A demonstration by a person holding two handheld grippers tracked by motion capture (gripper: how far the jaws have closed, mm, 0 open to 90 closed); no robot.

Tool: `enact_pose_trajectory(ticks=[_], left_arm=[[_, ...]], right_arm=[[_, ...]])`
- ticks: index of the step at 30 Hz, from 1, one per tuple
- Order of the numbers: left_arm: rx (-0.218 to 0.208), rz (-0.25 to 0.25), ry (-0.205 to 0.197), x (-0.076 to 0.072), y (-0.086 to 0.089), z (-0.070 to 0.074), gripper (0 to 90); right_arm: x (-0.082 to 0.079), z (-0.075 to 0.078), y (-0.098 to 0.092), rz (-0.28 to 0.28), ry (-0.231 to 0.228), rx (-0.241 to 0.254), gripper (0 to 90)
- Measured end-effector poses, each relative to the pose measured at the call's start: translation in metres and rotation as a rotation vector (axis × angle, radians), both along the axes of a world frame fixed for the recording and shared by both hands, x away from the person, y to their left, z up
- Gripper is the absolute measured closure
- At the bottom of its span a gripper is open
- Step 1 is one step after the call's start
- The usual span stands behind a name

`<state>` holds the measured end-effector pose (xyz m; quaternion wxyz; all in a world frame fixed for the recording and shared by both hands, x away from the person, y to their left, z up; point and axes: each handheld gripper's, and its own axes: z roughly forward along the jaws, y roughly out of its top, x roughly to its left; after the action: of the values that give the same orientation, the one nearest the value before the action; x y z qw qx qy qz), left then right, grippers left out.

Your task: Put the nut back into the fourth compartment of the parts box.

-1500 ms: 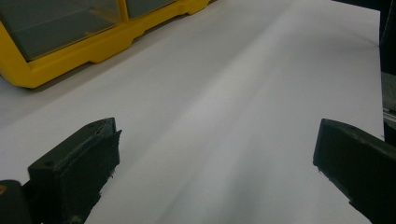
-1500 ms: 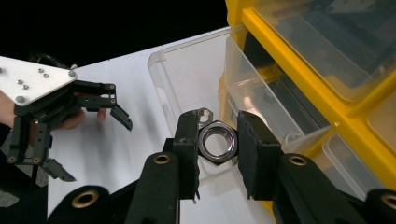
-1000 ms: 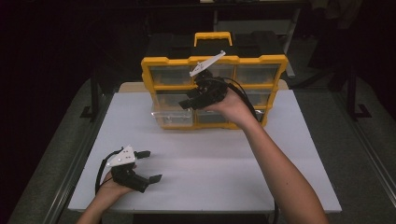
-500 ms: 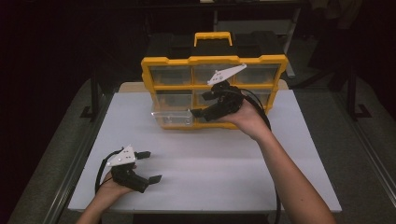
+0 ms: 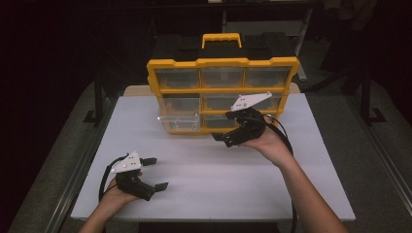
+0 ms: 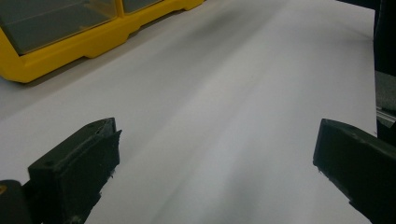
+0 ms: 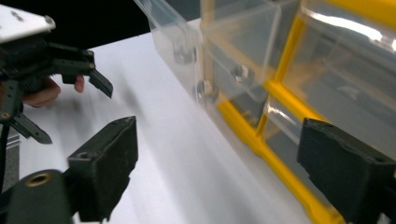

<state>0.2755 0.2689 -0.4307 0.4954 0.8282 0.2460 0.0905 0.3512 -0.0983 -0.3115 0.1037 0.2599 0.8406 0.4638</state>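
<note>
Yellow plastic organiser box w/ clear drawers (image 5: 223,94) stands upper centre of the high view, at the back of the white counter (image 5: 204,165). Its clear bottom-left drawer (image 5: 179,122) sticks out. Right tool (image 5: 233,137) – centre frame, just in front of the box – jaws just opening, nothing btwn them. Left tool (image 5: 154,173), lower left, rests on the counter, jaws apart, empty.

A white table (image 5: 145,121) stands on grey floor (image 5: 369,145) in a dark room.
</note>
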Motion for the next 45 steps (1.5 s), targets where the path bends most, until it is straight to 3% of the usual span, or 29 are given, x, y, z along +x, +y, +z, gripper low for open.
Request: enact_pose_trajectory(ticks=[12, 21, 27, 38, 45], left_arm=[[-0.001, 0.014, -0.002, -0.001, 0.002, 0.002, 0.5], [-0.004, 0.016, -0.014, 0.002, 0.005, 0.003, 0.5], [-0.013, 0.022, -0.021, 0.004, 0.009, 0.004, 0.5], [-0.011, 0.014, -0.017, 0.003, 0.009, 0.002, 0.5], [-0.011, 0.014, -0.026, 0.000, 0.007, 0.001, 0.5]], right_arm=[[-0.018, -0.041, -0.028, -0.061, -0.013, 0.020, 3.0], [-0.033, -0.073, -0.053, -0.111, -0.005, 0.026, 2.3], [-0.047, -0.092, -0.066, -0.124, -0.023, 0.037, 2.2], [-0.073, -0.119, -0.091, -0.151, 0.004, 0.061, 2.3], [-0.087, -0.126, -0.102, -0.173, -0.002, 0.059, 2.3]])
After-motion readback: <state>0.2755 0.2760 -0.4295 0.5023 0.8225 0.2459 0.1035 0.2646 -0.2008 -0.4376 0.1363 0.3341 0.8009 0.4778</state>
